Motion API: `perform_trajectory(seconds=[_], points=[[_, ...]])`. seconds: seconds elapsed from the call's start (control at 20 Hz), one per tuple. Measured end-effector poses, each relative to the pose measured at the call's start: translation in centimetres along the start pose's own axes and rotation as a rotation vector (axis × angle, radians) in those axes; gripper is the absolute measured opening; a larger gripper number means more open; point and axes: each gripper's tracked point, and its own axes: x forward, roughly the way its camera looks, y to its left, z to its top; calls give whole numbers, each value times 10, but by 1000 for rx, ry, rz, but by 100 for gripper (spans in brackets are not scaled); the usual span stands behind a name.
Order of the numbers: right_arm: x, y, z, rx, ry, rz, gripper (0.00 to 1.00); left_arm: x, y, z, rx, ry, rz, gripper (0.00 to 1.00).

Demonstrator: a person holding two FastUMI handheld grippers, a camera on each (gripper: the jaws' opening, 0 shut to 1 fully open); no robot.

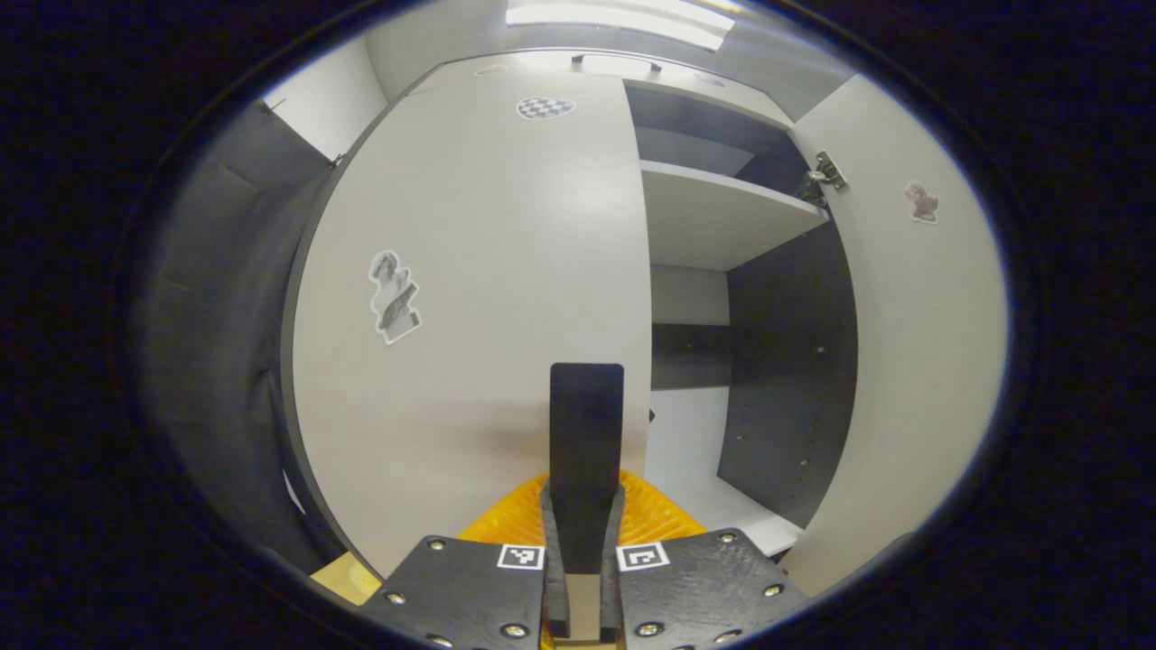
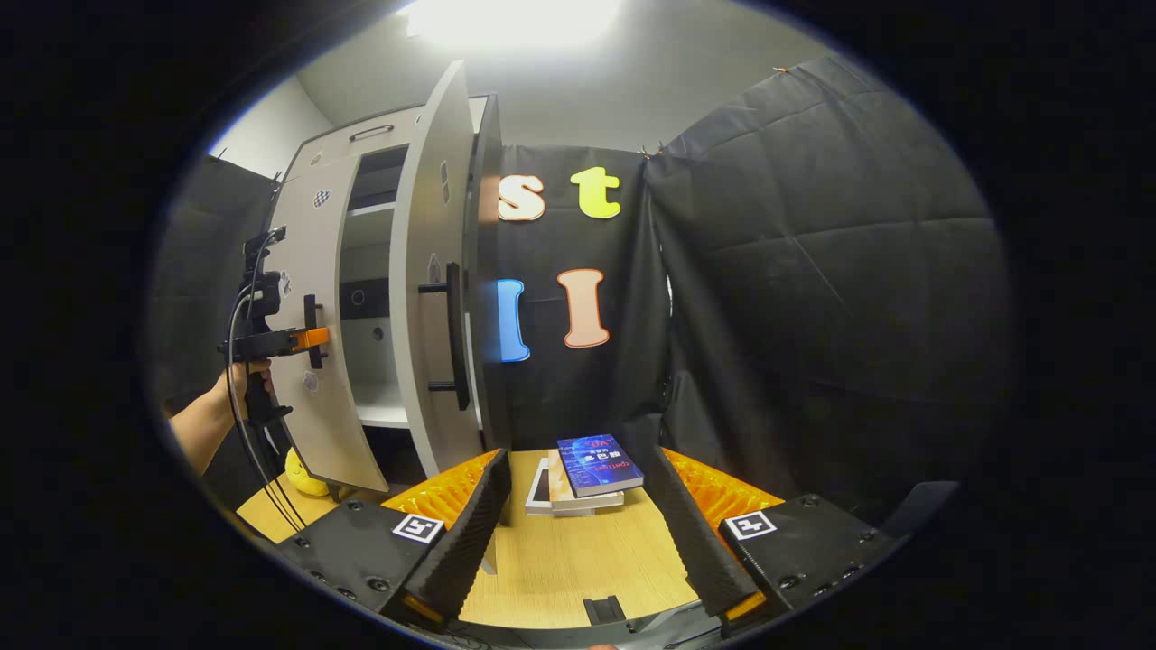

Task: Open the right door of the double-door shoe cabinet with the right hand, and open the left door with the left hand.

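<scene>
Tongs [image 1: 585, 433] clamp the left door's handle [image 1: 587, 406]; right door [image 1: 912, 361] stands open.

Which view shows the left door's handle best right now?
The left gripper view: the left door handle stands close and central, the jaws shut around it. The right gripper view shows it small and far, at the left gripper.

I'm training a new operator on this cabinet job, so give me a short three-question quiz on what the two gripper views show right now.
1. True or false: the right door of the shoe cabinet stands open.
2. What is the left gripper shut on? A) the left door's handle B) a book C) a shelf
3. Fill in: the right gripper, held over the table away from the cabinet, has its jaws ____.

Key: 1 true; 2 A; 3 open.
</scene>
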Motion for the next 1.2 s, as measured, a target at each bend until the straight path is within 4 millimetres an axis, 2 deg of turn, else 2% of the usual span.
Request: perform_trajectory(seconds=[0.2,0.45,0.5,0.55,0.6,0.75,0.8,0.85,0.9,1.2], points=[[6,9,4,-6,-1,35,92,-20,-1,4,-19,6,-50,8],[10,28,8,-17,-18,87,92,-33,6,3,-26,17,-73,10],[8,26,-3,-16,-19,97,92,-36,8,3,-27,19,-77,12],[9,31,-3,-12,-18,107,92,-38,10,2,-31,19,-79,12],[14,44,7,-7,-16,117,97,-41,12,3,-36,15,-78,10],[15,57,5,9,-13,143,97,-47,18,4,-35,3,-80,10],[15,61,6,10,-11,150,92,-50,19,5,-39,7,-83,12],[15,64,5,7,-9,154,97,-55,20,5,-49,9,-85,12],[15,66,6,3,-8,157,97,-60,21,7,-55,8,-88,12],[21,89,7,2,-11,183,97,-84,44,9,-86,-6,-100,10]])
